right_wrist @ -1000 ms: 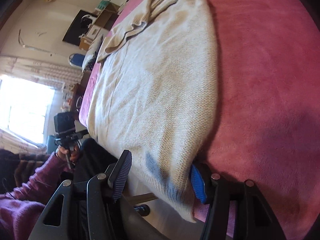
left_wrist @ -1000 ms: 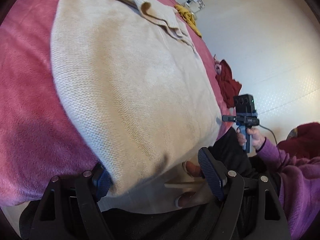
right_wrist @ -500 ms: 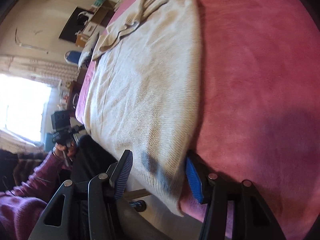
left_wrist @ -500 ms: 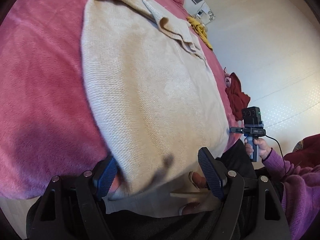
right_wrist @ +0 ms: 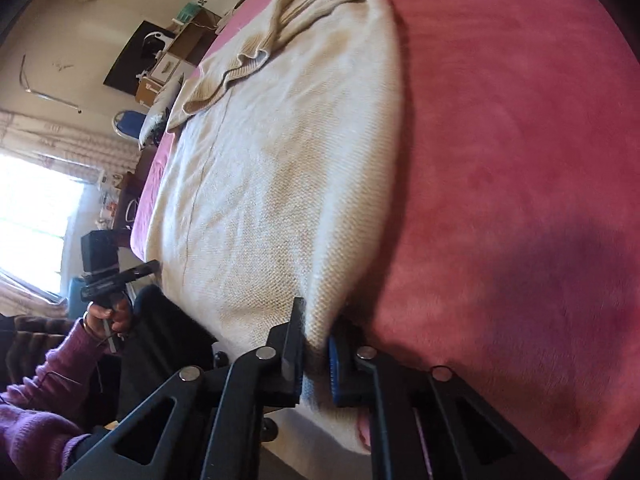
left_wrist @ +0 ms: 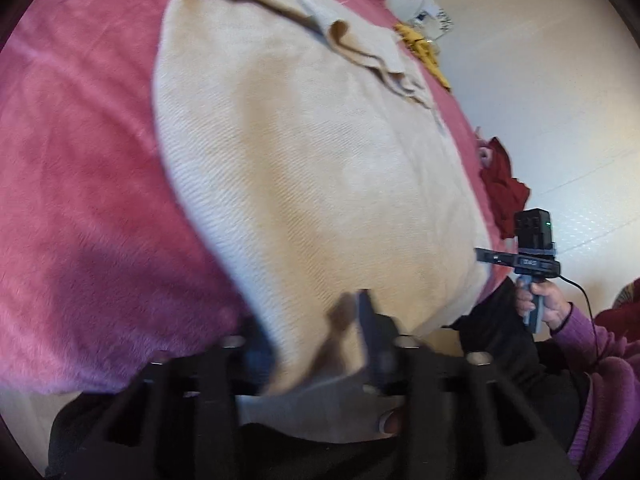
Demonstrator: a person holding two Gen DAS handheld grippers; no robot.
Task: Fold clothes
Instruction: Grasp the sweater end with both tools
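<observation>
No writing legible in either view; small marks on the other gripper's body are too small to read. Cream sweater (left_wrist: 312,184) lies flat on the pink blanket (left_wrist: 80,168), hem at the near bed edge, a sleeve bunched across the far end. Left gripper (left_wrist: 316,340): fingers now narrowed around the hem's left corner, picture blurred there, so contact on both pads not certain; half a second ago they stood wide either side of the hem. Right gripper (right_wrist: 314,350): fingers pinched on the hem's right corner, cloth wedged between the black pad and the blue pad (right_wrist: 332,364); earlier these too were wide. Left view alone shows a yellow cloth (left_wrist: 424,54) at the far bed edge, a red garment (left_wrist: 504,192) hanging off the side, and the right gripper held in a purple-sleeved hand (left_wrist: 546,304). Right view alone shows a bright window (right_wrist: 36,216), a blue chair (right_wrist: 130,120) and cluttered shelves by the wall, plus the left gripper from the side.
</observation>
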